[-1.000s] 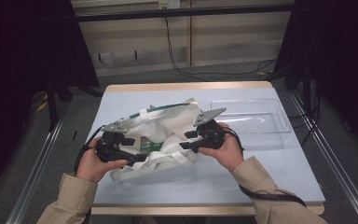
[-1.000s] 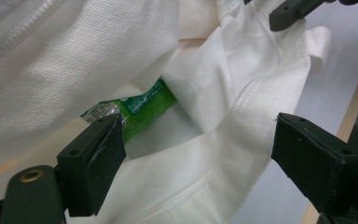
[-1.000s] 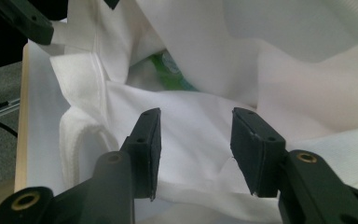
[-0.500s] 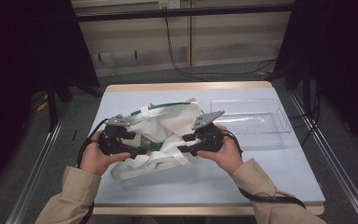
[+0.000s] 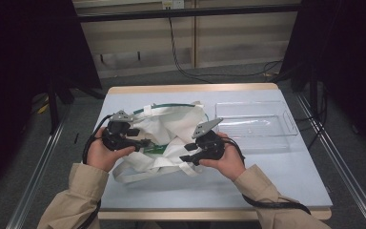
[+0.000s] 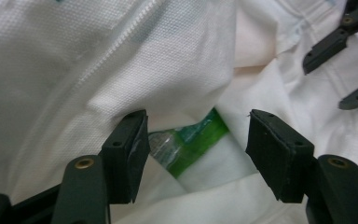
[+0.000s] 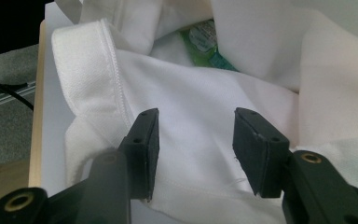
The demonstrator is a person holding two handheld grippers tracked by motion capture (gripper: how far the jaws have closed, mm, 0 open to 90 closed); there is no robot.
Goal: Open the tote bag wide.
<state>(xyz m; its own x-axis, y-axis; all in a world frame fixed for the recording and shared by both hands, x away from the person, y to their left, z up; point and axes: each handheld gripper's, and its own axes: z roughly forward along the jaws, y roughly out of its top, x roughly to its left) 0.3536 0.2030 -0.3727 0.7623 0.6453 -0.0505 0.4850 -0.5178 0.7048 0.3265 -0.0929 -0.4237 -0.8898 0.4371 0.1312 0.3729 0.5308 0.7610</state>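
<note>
A white cloth bag (image 5: 171, 126) lies crumpled in the middle of the table, its mouth toward the person. A green packet (image 6: 193, 140) (image 7: 205, 44) (image 5: 155, 149) lies inside it. My left gripper (image 6: 196, 135) (image 5: 144, 142) reaches into the bag's mouth from the left. Its jaws have just been closing and still stand apart, with the packet showing between them and untouched by the pads. My right gripper (image 7: 196, 135) (image 5: 185, 159) is open at the bag's right side, above a flat fold of fabric near the hem. It also appears in the left gripper view (image 6: 328, 81).
A clear plastic tray (image 5: 286, 125) stands on the table's back right, just beyond the right hand. The light blue tabletop (image 5: 286, 176) has a wooden edge. Metal rails run along both sides of the table, and cables lie on the floor behind it.
Both hands have stayed almost in place at the bag. The left gripper has edged slightly toward the bag's mouth, and the fabric between the hands has shifted a little.
</note>
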